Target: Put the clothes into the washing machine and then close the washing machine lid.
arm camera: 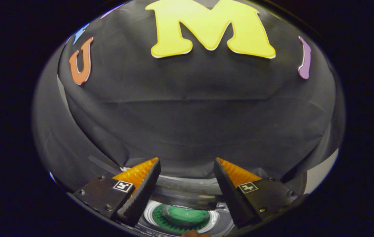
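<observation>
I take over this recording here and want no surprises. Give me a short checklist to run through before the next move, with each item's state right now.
1. Jaws of the gripper apart: ok, a wide gap and nothing between them.
2. Garment in the grip: not ok, the jaws are bare.
3. Washing machine in sight: ok, its round opening lies below and between the jaws.
4. Drum contents: something green shows inside; whether it is clothing, cannot tell.
5. Lid open or shut: cannot tell; a dark curved band sits behind the opening.
6. Clothes left outside the machine: cannot tell.
</observation>
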A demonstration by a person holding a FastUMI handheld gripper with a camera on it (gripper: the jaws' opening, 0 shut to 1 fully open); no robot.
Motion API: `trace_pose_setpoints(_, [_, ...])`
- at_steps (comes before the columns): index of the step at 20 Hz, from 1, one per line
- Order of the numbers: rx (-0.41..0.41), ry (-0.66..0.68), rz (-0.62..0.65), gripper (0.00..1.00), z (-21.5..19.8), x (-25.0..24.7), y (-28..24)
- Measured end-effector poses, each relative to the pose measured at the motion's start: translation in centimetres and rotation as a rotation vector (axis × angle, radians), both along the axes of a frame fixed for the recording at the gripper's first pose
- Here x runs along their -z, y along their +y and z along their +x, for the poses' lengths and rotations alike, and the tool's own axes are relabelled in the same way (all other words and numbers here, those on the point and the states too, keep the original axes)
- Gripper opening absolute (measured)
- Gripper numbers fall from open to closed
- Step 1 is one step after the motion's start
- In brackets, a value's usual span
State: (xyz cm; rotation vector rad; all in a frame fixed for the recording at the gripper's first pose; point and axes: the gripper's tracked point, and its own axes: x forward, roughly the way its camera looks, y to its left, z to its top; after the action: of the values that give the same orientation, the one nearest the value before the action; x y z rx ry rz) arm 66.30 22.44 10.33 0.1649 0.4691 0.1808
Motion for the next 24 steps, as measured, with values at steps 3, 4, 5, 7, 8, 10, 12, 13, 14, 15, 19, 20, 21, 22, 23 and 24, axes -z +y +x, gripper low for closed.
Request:
trace_pose_setpoints(3, [0.008,-0.011,0.034,1.0,-0.01,-0.06,-0.09])
trace_pose_setpoints(4, [-0.001,-0.02,0.028,1.0,-0.06,0.12,0.19])
trace_pose_setpoints(5, [-0.006,-0.029,0.027,1.0,-0.11,0.11,0.18])
trace_pose_setpoints(7, [0.0,-0.058,0.025,0.99,0.21,-0.12,0.21])
trace_pose_setpoints(8, [0.0,-0.07,0.022,0.99,0.26,-0.06,0.28])
trace_pose_setpoints(10, [0.002,-0.082,0.022,0.99,0.34,-0.06,0.32])
trace_pose_setpoints(12, [0.006,-0.077,0.025,0.99,0.12,-0.03,0.37])
trace_pose_setpoints(13, [0.012,-0.076,0.026,0.99,0.03,-0.04,0.33])
trace_pose_setpoints(14, [0.018,-0.078,0.026,0.99,-0.1,0.05,0.29])
trace_pose_setpoints(15, [0.023,-0.087,0.026,0.99,-0.09,-0.01,0.2])
trace_pose_setpoints(19, [0.029,-0.128,0.02,0.99,0.28,-0.31,0.02])
trace_pose_setpoints(20, [0.029,-0.131,0.019,0.99,0.21,-0.26,0.08])
trace_pose_setpoints(21, [0.035,-0.135,0.036,0.99,0.12,-0.45,-0.02])
trace_pose_setpoints(22, [0.029,-0.137,0.03,1.0,0.03,-0.36,0.33])
trace_pose_setpoints(23, [0.028,-0.146,0.028,0.99,0.13,-0.3,0.34])
trace_pose_setpoints(24, [0.028,-0.154,0.031,1.0,0.19,-0.31,0.32])
